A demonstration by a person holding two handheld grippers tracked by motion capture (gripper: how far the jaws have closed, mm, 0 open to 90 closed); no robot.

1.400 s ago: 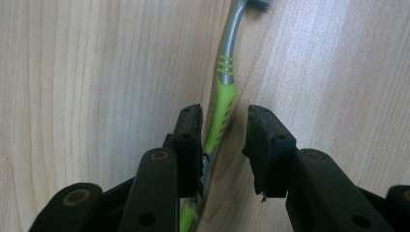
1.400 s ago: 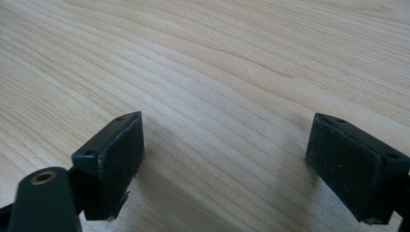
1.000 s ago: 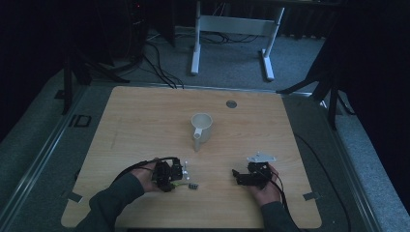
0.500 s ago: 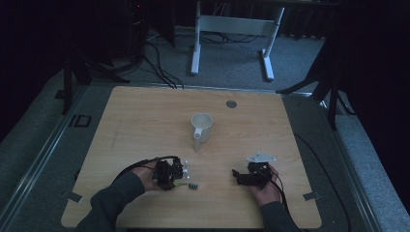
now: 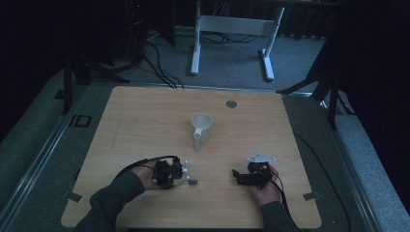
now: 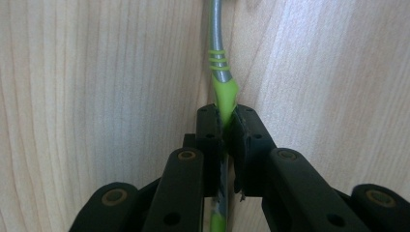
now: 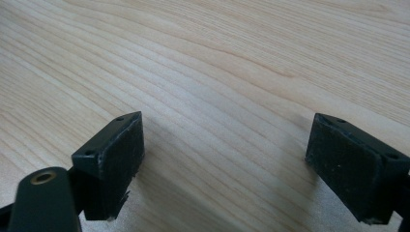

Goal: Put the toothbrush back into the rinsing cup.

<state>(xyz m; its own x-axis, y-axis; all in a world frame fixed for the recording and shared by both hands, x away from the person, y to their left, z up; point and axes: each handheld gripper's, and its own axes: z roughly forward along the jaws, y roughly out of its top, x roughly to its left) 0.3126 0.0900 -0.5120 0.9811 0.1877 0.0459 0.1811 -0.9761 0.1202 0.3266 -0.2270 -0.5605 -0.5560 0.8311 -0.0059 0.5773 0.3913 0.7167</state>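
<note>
The left gripper (image 6: 225, 128) clamps a green-handled utensil (image 6: 223, 92) low over the table (image 5: 145, 116), near the front edge. The right gripper (image 7: 225, 159) rests wide apart, holding nothing. Judging by the layout, the next move is probably carrying the utensil to the mug (image 5: 202, 126), which calls for lifting and tipping it upright.

High view was dim, surroundings nearly black. Both claw views were bright, evenly lit. Soft shadows fell on the worktop (image 7: 232, 72).
</note>
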